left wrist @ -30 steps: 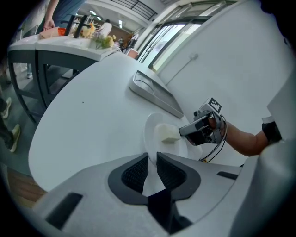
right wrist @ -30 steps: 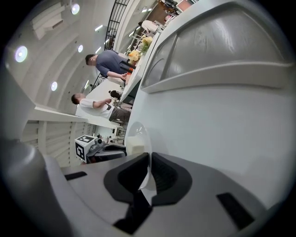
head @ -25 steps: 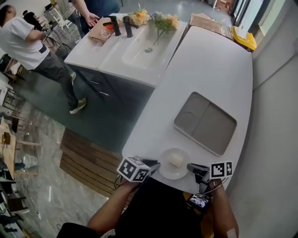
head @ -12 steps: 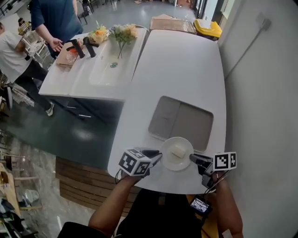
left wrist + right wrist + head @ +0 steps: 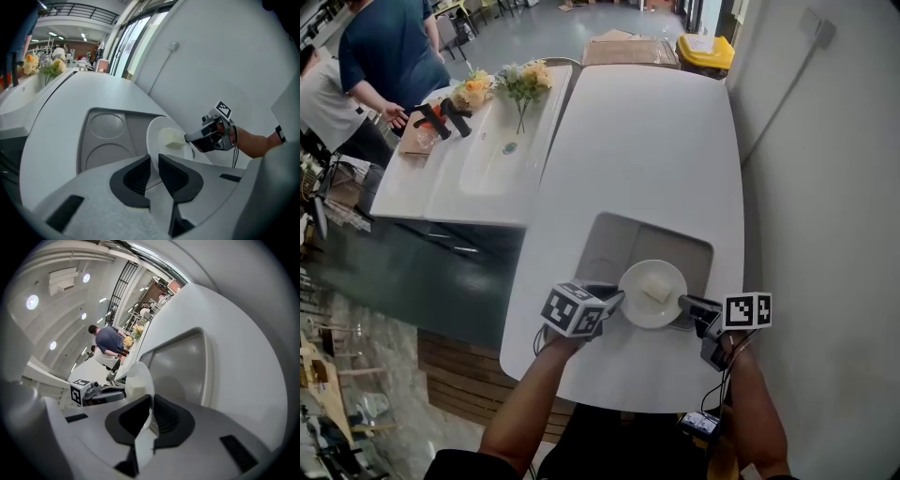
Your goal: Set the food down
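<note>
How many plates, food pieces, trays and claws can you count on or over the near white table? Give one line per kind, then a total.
plate: 1
food piece: 1
tray: 1
claws: 2 (left claw, right claw)
Total: 5

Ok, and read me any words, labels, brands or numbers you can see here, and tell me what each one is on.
No words, numbers or brands can be read anywhere.
Marker cubes: black-and-white square patterns only, no letters.
Box and yellow bin: too small to show any print.
Plate and tray: plain, no marking.
</note>
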A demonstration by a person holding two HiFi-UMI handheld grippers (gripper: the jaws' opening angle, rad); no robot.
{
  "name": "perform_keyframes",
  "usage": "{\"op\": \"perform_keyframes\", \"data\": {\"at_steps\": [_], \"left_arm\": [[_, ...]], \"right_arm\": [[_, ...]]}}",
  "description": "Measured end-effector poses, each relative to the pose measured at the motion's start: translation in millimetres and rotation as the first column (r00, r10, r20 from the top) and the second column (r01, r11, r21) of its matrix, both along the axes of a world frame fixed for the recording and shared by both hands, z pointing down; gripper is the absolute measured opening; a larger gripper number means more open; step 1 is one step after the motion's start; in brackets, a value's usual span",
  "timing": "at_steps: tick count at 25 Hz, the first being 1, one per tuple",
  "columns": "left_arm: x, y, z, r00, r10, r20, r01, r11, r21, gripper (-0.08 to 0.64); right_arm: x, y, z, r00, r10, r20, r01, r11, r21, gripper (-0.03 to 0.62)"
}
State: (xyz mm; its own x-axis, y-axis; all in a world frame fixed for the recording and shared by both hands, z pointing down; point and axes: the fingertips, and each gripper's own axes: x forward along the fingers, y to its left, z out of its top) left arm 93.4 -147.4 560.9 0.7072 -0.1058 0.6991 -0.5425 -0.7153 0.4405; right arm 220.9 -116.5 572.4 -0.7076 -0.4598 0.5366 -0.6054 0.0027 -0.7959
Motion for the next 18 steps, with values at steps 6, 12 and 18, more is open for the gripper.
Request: {"op": "perform_keyframes", "data": {"at_steps": [6,12,18], "left_arm": [[16,-21,18,0.999,0.003,0.042,-0.002,1.000,-0.010,0.052],[22,-23,29,0.990,0.049,0.130,-0.050,0.999,0.001,0.052],[22,-24,36,0.970,0.104,0.221,-0.112,0.993,0.024,0.052]], "right_arm": [[16,-23,19,1.000,-0.017,-0.020,0.016,1.000,-0.024,0.020],[23,-31,25,0.994,-0.052,-0.097,0.049,0.998,-0.028,0.020],[22,-33,32,0.966,-0.131,-0.225,0.124,0.991,-0.043,0.020]]}}
